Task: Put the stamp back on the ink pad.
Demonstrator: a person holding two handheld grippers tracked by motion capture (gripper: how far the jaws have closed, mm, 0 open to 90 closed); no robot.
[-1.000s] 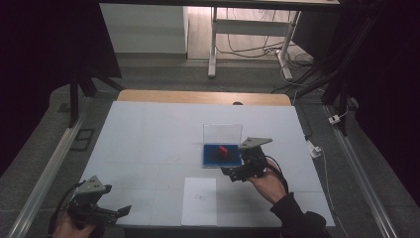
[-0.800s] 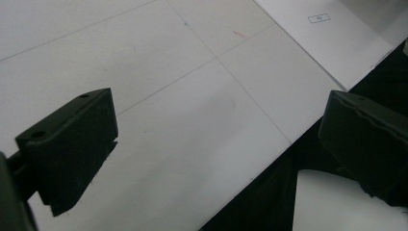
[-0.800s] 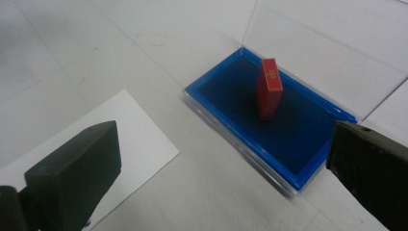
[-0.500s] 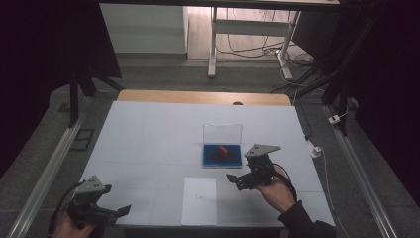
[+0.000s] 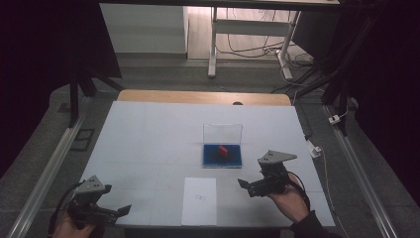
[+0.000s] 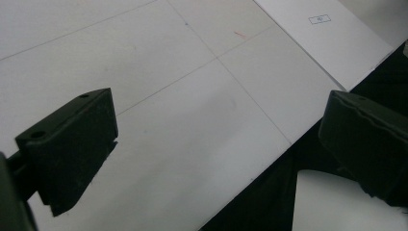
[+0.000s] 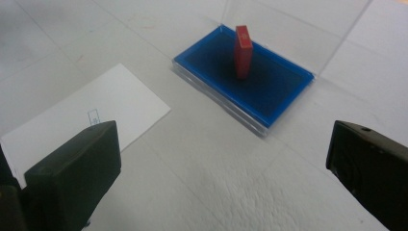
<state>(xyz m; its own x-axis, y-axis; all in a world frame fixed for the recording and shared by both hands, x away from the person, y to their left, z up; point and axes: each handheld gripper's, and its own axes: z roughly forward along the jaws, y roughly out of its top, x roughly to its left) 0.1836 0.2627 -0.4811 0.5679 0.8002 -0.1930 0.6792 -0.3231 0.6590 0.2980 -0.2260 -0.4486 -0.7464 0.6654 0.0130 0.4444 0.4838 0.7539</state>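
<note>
The right tongs (image 5: 255,187) gape wide and empty, just short of the blue case (image 5: 222,155). The red block (image 7: 243,45) stands upright on it, seemingly unfastened, ahead and leftward. The left tongs (image 5: 106,212), also spread, sit well apart at the desk (image 5: 148,129) edge.

The tabletop (image 5: 163,144) is seen from a fixed high view, looking forward and down, with the floor and table legs in the upper part of the frame. The left gripper view is held low and close over the tabletop's near edge, the white sheet (image 6: 327,38) caught at upper right. The right gripper view is set close, facing the blue case (image 7: 245,86) at upper centre. The sheet is shared by all three views.
</note>
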